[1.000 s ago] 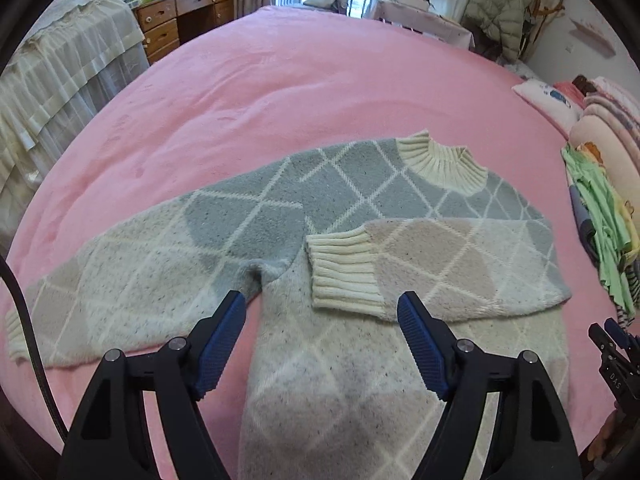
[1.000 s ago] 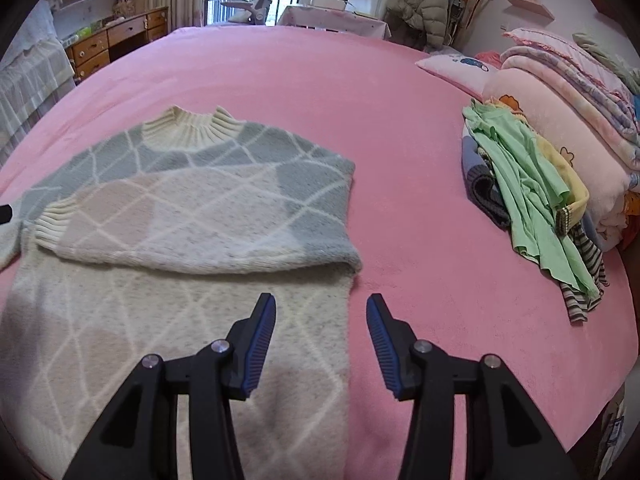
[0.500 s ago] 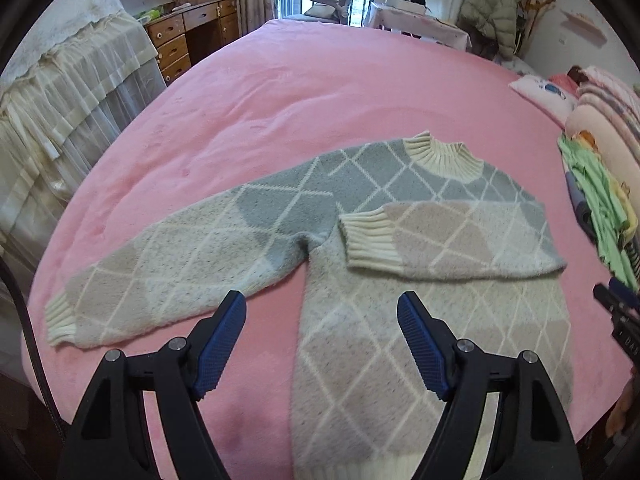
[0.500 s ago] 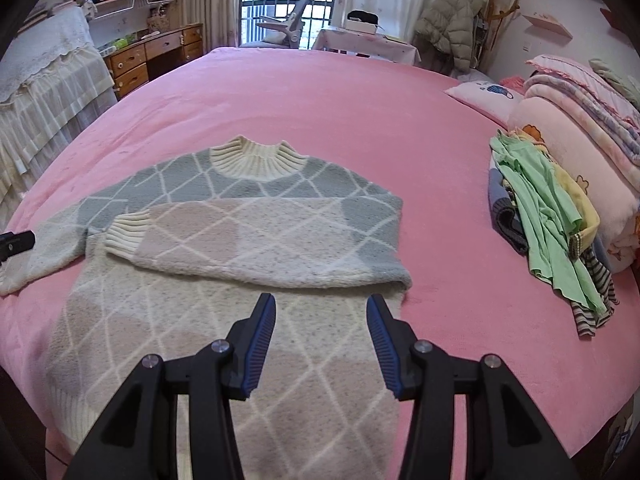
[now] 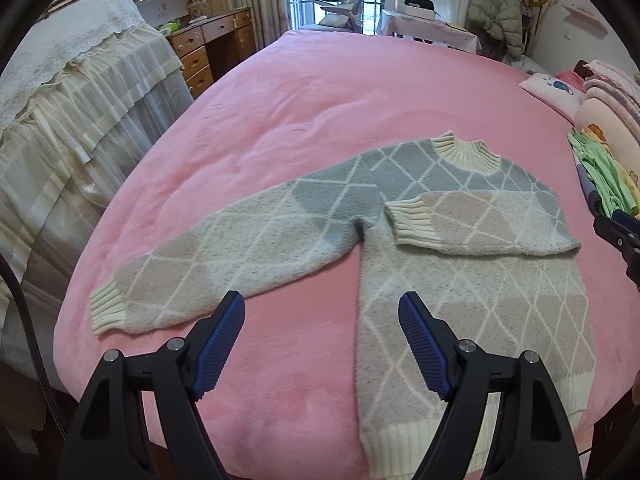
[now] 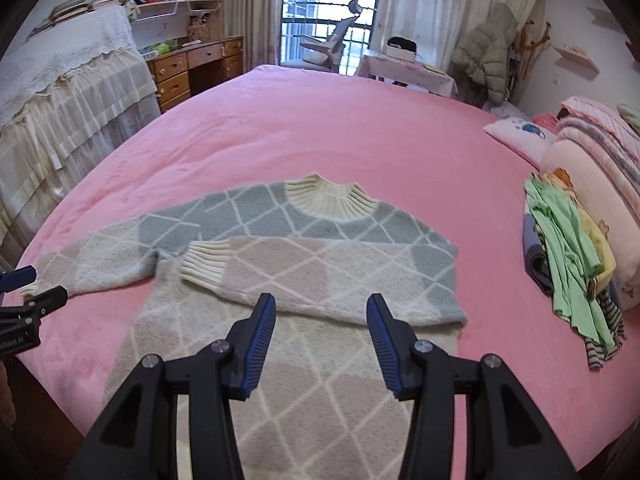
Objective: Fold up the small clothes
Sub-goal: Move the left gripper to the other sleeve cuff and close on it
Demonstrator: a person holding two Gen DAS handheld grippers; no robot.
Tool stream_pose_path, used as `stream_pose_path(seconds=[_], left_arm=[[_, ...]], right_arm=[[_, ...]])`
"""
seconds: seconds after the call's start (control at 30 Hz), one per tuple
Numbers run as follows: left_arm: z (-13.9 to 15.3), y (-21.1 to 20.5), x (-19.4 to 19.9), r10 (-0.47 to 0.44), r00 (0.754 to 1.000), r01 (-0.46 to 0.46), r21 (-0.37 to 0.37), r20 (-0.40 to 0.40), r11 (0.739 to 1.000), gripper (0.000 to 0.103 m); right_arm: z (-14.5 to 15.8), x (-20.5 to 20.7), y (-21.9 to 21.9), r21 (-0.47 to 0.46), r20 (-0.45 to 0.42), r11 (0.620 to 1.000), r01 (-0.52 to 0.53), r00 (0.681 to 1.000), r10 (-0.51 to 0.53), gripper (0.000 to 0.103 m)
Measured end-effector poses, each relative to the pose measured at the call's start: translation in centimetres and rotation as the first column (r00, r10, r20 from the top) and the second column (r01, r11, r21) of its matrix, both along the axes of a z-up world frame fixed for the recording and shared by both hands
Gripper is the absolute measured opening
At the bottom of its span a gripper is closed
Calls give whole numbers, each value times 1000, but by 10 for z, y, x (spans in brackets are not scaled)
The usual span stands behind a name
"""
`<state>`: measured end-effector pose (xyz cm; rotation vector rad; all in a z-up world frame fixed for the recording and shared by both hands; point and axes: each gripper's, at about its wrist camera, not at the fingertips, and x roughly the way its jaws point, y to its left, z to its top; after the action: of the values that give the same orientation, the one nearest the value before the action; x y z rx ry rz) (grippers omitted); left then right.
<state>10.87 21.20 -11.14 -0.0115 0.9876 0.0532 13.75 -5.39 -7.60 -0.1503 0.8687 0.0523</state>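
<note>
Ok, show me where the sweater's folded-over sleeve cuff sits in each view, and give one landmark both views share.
Left wrist view: folded sleeve cuff lies right of centre, on the sweater's chest.
Right wrist view: the same cuff lies left of centre, above the left blue pad.
Shared landmark: the cream ribbed collar, beyond the cuff in both.

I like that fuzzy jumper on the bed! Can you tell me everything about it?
The sweater looks soft and fuzzy, knitted with white diamond lines over grey-blue, beige and cream patches. Its collar, cuffs and hem are ribbed cream. It lies flat on the pink blanket, collar away from the camera. One sleeve is folded across the chest; the other sleeve stretches out sideways. No gripper touches it.
</note>
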Motion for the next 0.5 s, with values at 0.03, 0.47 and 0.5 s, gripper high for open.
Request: stream_pose_path(seconds=[0.03,0.47,0.5], left_arm=[[1,8,-3,16,1000,-16,10,5,1000,78],[-18,116,-44,241,971,-240,26,-6,970,78],[-21,126,-48,261,965,-261,17,-5,965,78]], right_arm=[[2,1,8,-3,3,1000,-15,1000,15,48],[0,15,125,24,-4,968,-249,968,250,48],[-3,17,135,22,-7,963,-268,963,268,48]])
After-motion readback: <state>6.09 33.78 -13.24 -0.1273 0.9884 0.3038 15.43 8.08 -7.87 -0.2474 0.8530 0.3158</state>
